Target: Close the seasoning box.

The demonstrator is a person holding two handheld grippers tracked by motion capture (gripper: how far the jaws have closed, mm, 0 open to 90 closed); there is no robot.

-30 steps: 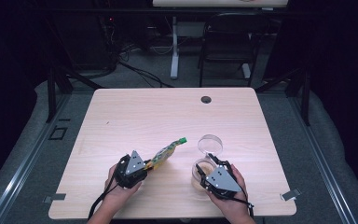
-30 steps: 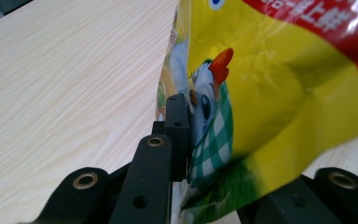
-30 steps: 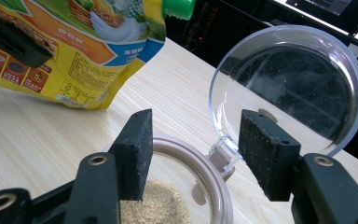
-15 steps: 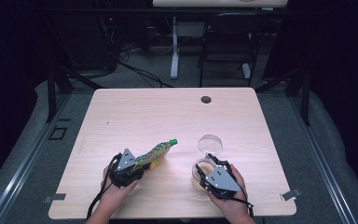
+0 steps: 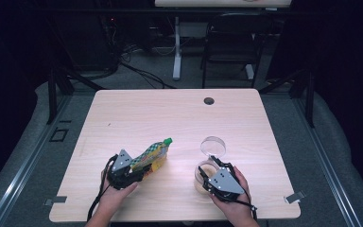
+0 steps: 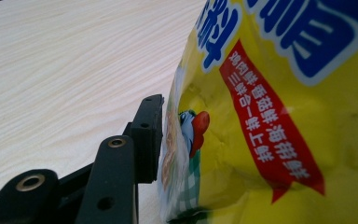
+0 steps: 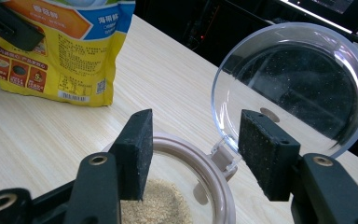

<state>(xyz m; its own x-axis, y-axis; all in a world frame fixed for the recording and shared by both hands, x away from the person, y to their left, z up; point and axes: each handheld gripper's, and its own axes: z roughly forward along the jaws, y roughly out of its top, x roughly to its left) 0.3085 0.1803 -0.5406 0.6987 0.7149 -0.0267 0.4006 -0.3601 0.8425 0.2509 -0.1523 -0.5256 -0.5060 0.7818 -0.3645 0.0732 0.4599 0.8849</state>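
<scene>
While you keep both hands low at the near edge of the table (image 5: pixel 137 113), your left claw (image 5: pixel 139 171) sits at the left, around the lower end of the yellow seasoning pouch (image 5: pixel 152 155). Its jaws have just been opening, and the pouch is between them. In the left gripper view one black jaw stands just beside the side of the pouch (image 6: pixel 279 116), and I cannot tell if it touches; the other jaw is hidden behind the bag. The pouch leans away from you toward the middle of the table, with its green cap (image 5: pixel 168 141) at the far end.

To the right, well apart from the pouch, the clear jar (image 5: pixel 203 172) stands under your right claw (image 5: pixel 207 169). In the right gripper view this claw (image 7: pixel 191 154) is open, its pads apart on either side of the jar rim (image 7: pixel 205 161), pressing on nothing. Brown granules (image 7: pixel 158 205) lie inside the jar. The transparent hinged lid (image 7: pixel 298 88) stands open behind the jar, tilted up.
</scene>
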